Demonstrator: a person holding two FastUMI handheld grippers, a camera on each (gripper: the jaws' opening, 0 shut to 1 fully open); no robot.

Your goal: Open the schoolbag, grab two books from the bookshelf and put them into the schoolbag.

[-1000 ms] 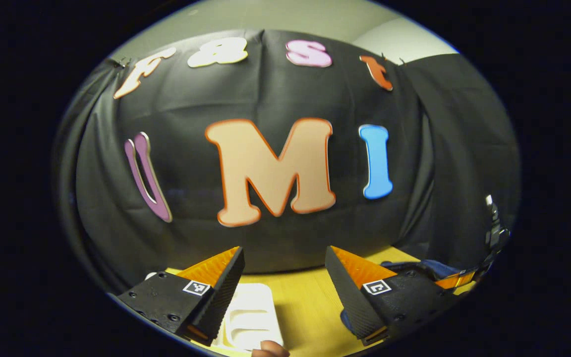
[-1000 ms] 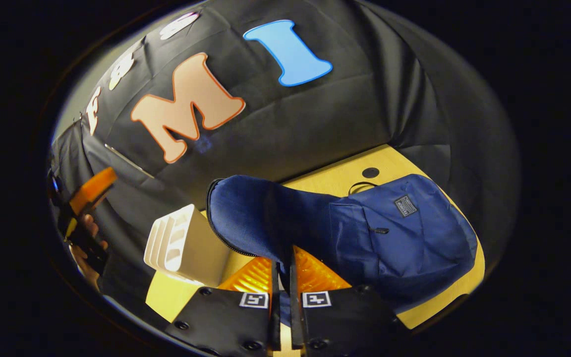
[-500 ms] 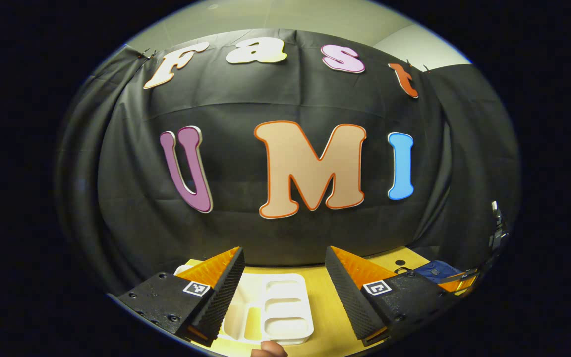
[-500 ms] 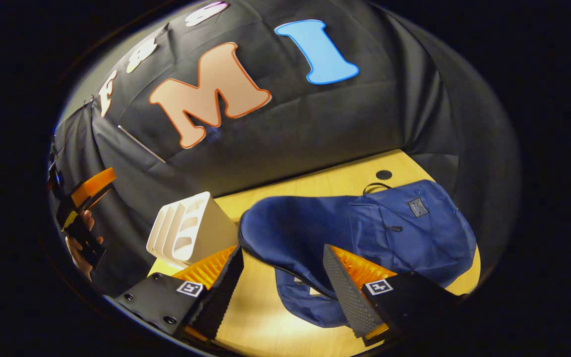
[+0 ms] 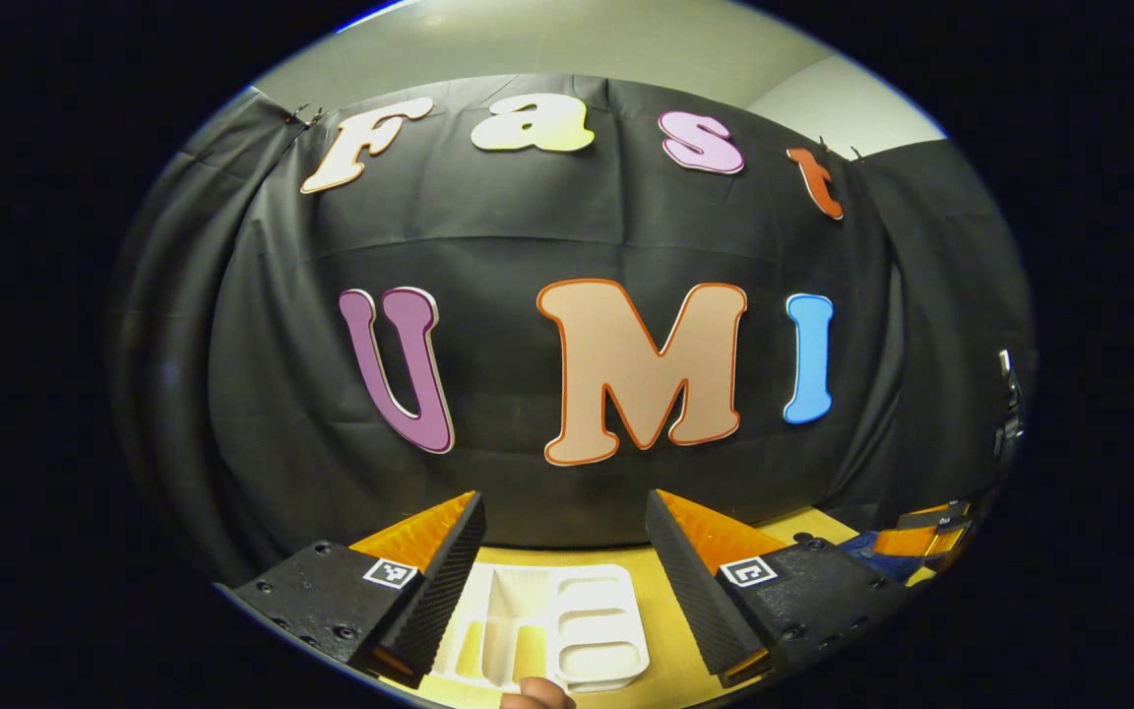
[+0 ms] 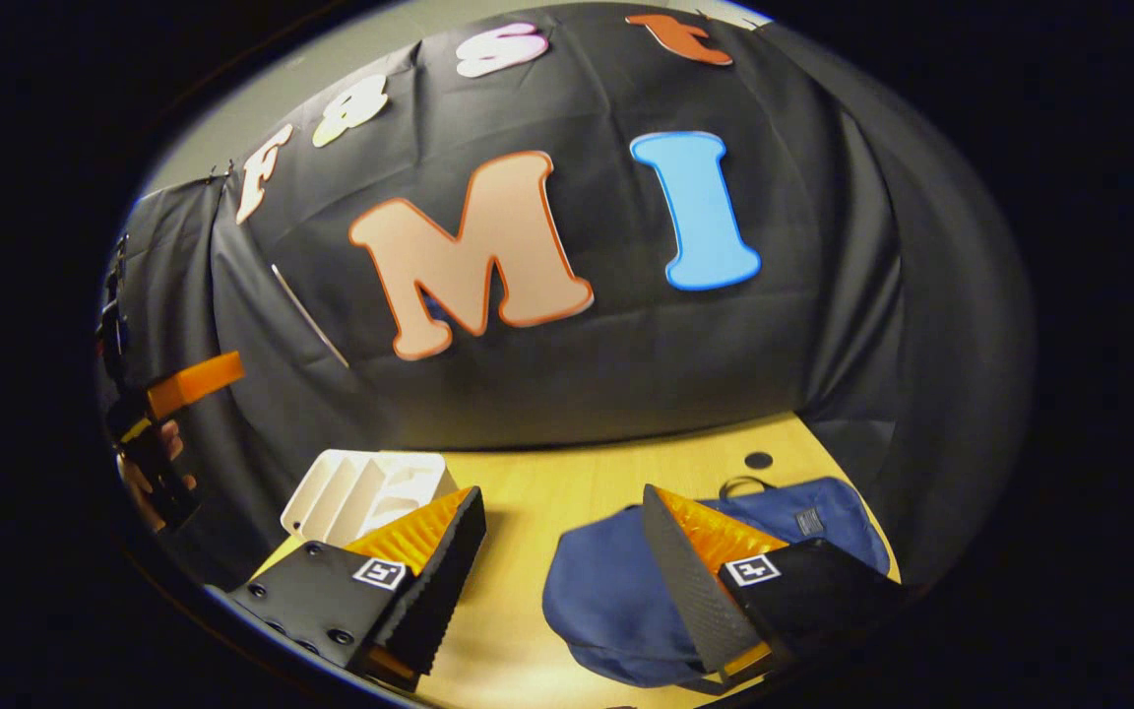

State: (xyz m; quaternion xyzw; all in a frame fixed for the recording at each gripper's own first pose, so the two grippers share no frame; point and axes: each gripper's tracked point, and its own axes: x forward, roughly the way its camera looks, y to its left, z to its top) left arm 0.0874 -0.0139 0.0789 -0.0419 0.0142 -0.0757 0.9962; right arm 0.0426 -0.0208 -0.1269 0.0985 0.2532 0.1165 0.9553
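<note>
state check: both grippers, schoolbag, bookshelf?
left gripper: open, holding nothing, above the table
right gripper: open, holding nothing
schoolbag: lying flat on the table, nothing gripping it
bookshelf: white, on the table left of the schoolbag; no books visible in its slots

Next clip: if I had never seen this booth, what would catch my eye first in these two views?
In the right gripper view, the blue schoolbag lies slumped on the yellow table, just beyond the open right gripper. To its left stands a white slotted bookshelf, seen too in the left gripper view between the fingers of the open left gripper. No books are visible in it.
</note>
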